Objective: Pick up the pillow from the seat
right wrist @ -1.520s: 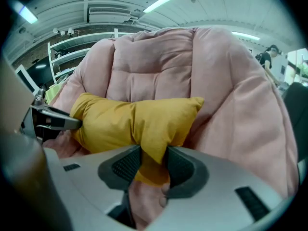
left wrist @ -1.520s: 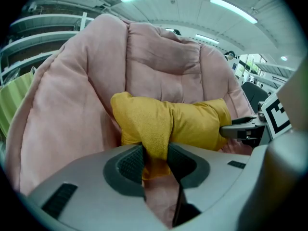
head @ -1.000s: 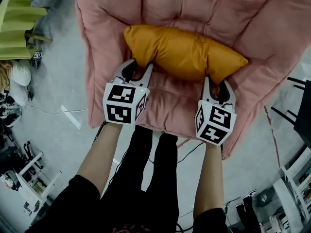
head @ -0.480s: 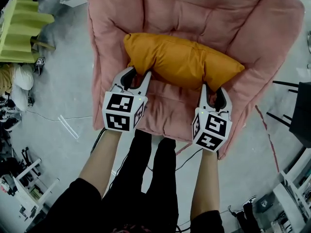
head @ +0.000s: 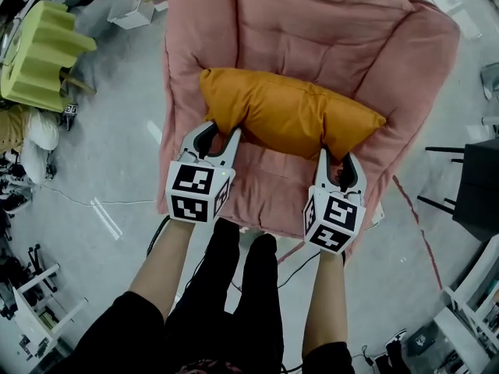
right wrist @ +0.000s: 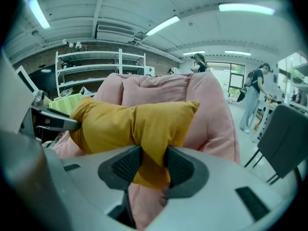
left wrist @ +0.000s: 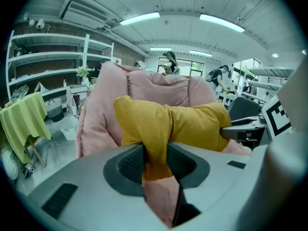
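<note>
An orange pillow [head: 288, 111] lies across the pink cushioned seat [head: 312, 22]. My left gripper [head: 222, 135] is shut on the pillow's left end, and my right gripper [head: 337, 156] is shut on its right end. In the left gripper view the pillow [left wrist: 168, 121] bunches between the dark pads [left wrist: 131, 163] of the left gripper [left wrist: 155, 163]. The right gripper view shows the same pinch: the pillow's [right wrist: 130, 124] fabric is squeezed between the jaws of the right gripper [right wrist: 153, 166]. I cannot tell whether the pillow's underside touches the seat.
A yellow-green cloth-covered object [head: 43, 53] stands on the floor at the left. A black chair [head: 475, 197] is at the right. A cable [head: 300, 248] runs under the seat's front edge. White shelves [left wrist: 53, 66] and people [right wrist: 255, 95] are in the background.
Both grippers keep their grip on the pillow's ends. Pillow and grippers sit lower in the head view, and the seat has slid rightward and looks a little smaller.
</note>
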`<state>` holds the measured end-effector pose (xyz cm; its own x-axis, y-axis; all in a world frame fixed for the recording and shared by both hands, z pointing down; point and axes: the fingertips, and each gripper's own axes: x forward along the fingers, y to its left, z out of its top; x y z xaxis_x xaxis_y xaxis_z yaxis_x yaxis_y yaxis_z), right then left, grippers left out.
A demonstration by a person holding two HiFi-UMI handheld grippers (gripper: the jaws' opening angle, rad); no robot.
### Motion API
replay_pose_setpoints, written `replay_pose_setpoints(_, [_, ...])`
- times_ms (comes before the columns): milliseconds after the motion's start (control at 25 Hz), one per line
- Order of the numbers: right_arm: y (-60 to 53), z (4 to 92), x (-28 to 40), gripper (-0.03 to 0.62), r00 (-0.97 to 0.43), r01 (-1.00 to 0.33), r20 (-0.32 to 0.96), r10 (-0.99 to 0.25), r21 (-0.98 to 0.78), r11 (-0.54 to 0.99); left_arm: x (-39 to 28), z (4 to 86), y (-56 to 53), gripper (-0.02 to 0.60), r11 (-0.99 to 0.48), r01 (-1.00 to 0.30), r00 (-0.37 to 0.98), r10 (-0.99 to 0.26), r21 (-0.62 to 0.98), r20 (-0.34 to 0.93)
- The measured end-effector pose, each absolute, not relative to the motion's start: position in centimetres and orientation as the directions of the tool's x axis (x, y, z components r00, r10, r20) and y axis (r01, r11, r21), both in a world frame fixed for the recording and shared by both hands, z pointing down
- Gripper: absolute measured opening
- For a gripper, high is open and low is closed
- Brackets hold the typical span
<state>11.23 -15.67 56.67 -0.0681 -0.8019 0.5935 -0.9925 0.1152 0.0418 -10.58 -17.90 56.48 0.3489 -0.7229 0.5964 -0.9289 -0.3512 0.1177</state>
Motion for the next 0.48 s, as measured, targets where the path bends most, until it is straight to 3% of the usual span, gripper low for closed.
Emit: replay_pose_setpoints(480, [-15.8,46.9,10.1,0.176,-0.058,-0.992,0.496,-0.866,0.069,0.106,-11.7,46.9,-18.0,0.137,-0.352,-0.932,0.348,-0.793,0.091,0.501])
